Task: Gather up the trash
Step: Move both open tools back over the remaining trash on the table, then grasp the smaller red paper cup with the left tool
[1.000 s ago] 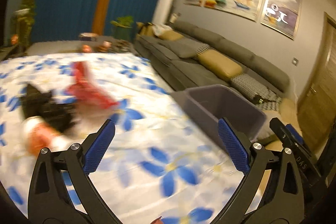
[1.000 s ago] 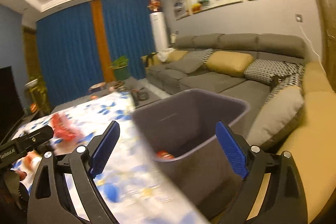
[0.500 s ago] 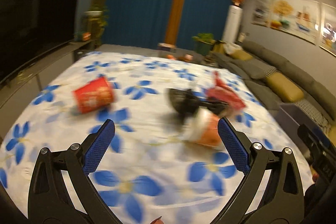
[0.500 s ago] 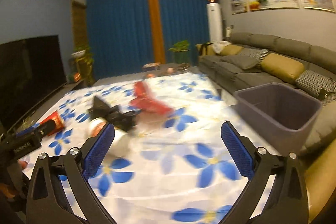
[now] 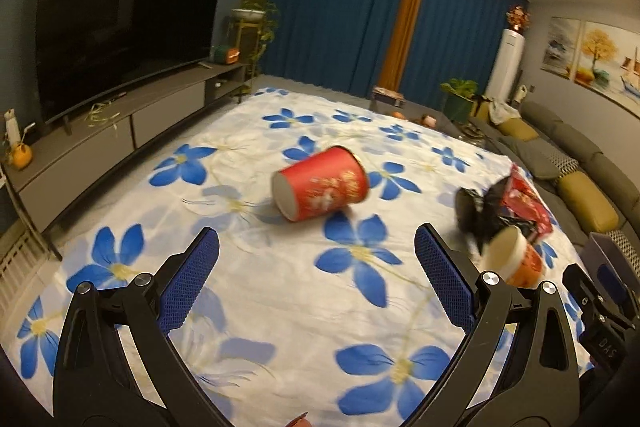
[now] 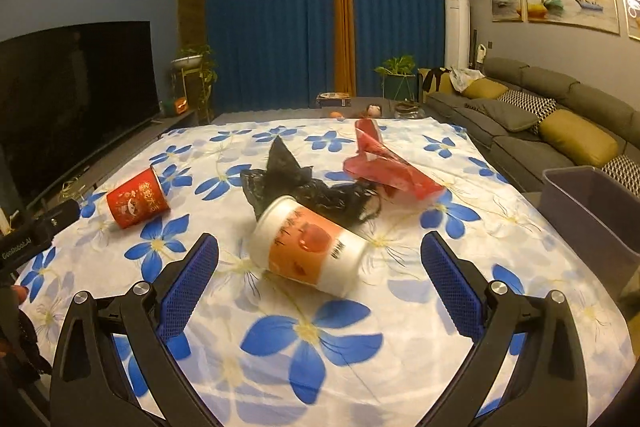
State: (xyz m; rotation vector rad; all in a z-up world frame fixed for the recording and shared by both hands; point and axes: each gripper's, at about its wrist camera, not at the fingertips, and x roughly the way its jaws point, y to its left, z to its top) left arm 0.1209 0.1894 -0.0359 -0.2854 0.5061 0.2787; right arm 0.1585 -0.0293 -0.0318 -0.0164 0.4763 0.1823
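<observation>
A red paper cup [image 5: 320, 185] [image 6: 137, 198] lies on its side on the flowered sheet [image 5: 280, 307], ahead of my open left gripper [image 5: 316, 279], apart from it. A white and orange cup [image 6: 306, 245] [image 5: 514, 255] lies on its side just ahead of my open right gripper [image 6: 320, 277], between the lines of its fingers but not touched. Behind it lie a crumpled black bag [image 6: 296, 183] [image 5: 480, 211] and a red wrapper [image 6: 390, 167] [image 5: 528, 201]. Both grippers hold nothing.
A grey bin [image 6: 596, 211] stands at the sheet's right edge, before a grey sofa [image 6: 540, 123] with yellow cushions. A large television [image 5: 120, 23] on a low cabinet [image 5: 100, 143] runs along the left. Blue curtains and plants fill the far end.
Both views have swung left from the bin and sofa to the trash on the sheet. The red cup now lies before the left gripper, the white and orange cup before the right.
</observation>
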